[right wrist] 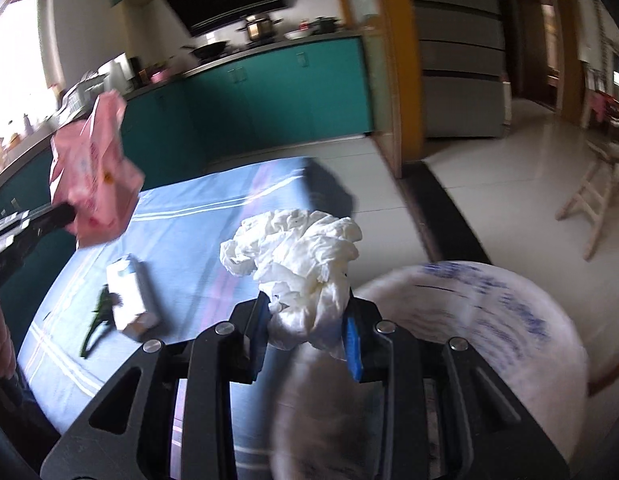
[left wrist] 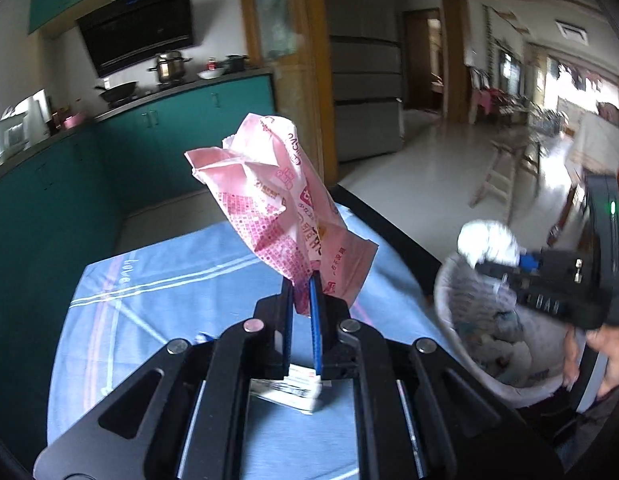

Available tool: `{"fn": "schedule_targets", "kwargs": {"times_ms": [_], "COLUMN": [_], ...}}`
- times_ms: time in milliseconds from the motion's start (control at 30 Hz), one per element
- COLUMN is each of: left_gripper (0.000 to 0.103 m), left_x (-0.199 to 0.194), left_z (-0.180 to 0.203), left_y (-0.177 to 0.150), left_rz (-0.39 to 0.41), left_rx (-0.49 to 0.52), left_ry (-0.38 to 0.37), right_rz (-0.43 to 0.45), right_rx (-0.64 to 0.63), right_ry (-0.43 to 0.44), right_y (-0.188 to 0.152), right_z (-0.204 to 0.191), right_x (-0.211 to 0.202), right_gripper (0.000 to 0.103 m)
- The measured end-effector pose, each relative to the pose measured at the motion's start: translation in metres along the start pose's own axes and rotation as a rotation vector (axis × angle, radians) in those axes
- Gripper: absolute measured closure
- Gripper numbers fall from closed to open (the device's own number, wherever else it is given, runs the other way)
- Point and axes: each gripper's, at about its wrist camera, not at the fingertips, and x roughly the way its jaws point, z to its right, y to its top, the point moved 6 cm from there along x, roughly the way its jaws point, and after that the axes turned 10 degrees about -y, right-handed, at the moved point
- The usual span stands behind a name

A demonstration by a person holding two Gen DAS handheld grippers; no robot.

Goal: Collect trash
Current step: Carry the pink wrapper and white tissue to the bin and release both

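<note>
We hold two pieces: left gripper [left wrist: 303,292] pinches pink wrapper [left wrist: 277,200], right gripper [right wrist: 305,320] clamps tissue wad [right wrist: 297,248] above bag [right wrist: 489,312]; carton [right wrist: 129,296] remains.

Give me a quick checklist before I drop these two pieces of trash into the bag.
1. Left gripper clamps the pink wrapper: ok.
2. Right gripper clamps the white tissue wad: ok.
3. Trash bag mouth open: ok.
4. Tissue wad over the bag opening: ok, by the left view.
5. Pink wrapper over the bag: not ok, it is above the blue cloth.
6. Table finished: not ok, small carton and green scrap remain.
</note>
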Motion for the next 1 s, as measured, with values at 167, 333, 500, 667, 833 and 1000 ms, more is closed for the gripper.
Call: {"fn": "schedule_targets", "kwargs": {"times_ms": [167, 333, 500, 667, 833, 1000], "left_gripper": [0.094, 0.094, 0.094, 0.093, 0.075, 0.038], "left_x": [0.022, 0.044, 0.072, 0.095, 0.094, 0.074], "left_z": [0.046, 0.104, 0.163, 0.183, 0.181, 0.163], "left_y": [-0.008, -0.016, -0.033, -0.048, -0.049, -0.034], "left_rz": [-0.052, -0.108, -0.180, -0.229, -0.212, -0.134], "left_rx": [0.042, 0.085, 0.145, 0.139, 0.154, 0.160], "left_ry": [-0.077, -0.216, -0.310, -0.372, -0.360, -0.284], "right_rz": [0.008, 0.015, 0.013, 0.019, 0.017, 0.007], "right_rx": [0.088, 0.124, 0.156, 0.169, 0.160, 0.176], "right_ry": [-0.079, -0.156, -0.177, -0.185, -0.193, -0.213], "right_y": [-0.006, -0.012, -0.016, -0.020, -0.023, -0.021], "right_z": [0.052, 0.081, 0.097, 0.104, 0.105, 0.102], "right_x": [-0.013, -0.021, -0.024, -0.028, -0.029, -0.028], "right_gripper": [0.071, 0.071, 0.071, 0.071, 0.071, 0.036]}}
